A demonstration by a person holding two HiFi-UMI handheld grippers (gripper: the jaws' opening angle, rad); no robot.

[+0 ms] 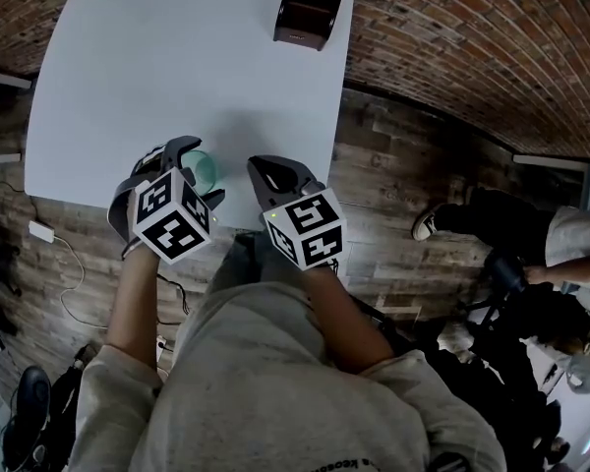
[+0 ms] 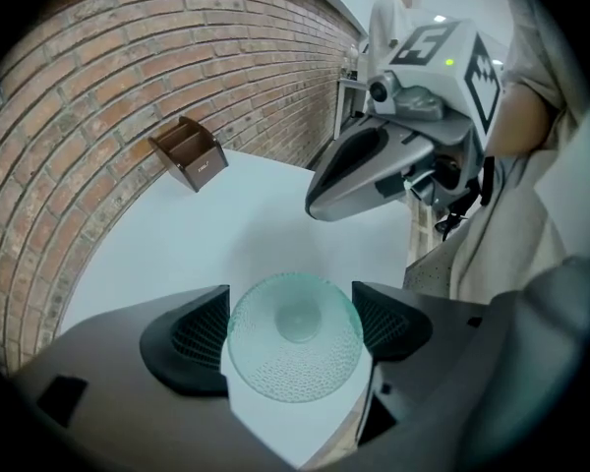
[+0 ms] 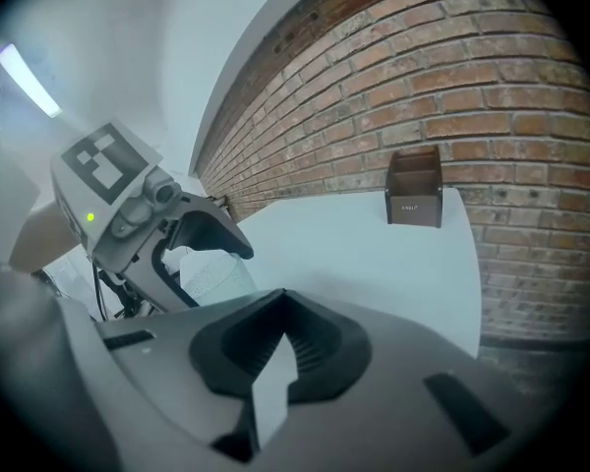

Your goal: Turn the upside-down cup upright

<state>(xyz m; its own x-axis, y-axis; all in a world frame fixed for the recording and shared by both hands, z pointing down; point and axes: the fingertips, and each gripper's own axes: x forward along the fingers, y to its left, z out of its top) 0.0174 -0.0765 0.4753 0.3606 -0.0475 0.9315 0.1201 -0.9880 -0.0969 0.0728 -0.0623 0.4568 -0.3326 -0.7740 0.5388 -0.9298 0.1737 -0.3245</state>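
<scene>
A translucent green textured cup (image 1: 206, 165) stands near the front edge of the white table (image 1: 167, 57). My left gripper (image 1: 195, 173) points steeply down over it. In the left gripper view the cup (image 2: 295, 337) fills the gap between the jaws, and both pads (image 2: 192, 337) touch its sides. Which end of the cup is up is hard to tell. My right gripper (image 1: 260, 166) hovers just right of the cup, shut with nothing in it (image 3: 280, 313). The right gripper view shows the cup (image 3: 216, 275) between the left gripper's fingers (image 3: 211, 234).
A brown wooden organiser box (image 1: 310, 6) stands at the table's far right edge. The table's front edge runs just below the cup. Wood floor lies to the right, where another person (image 1: 560, 244) sits. A white adapter (image 1: 41, 231) and its cable lie on the floor at left.
</scene>
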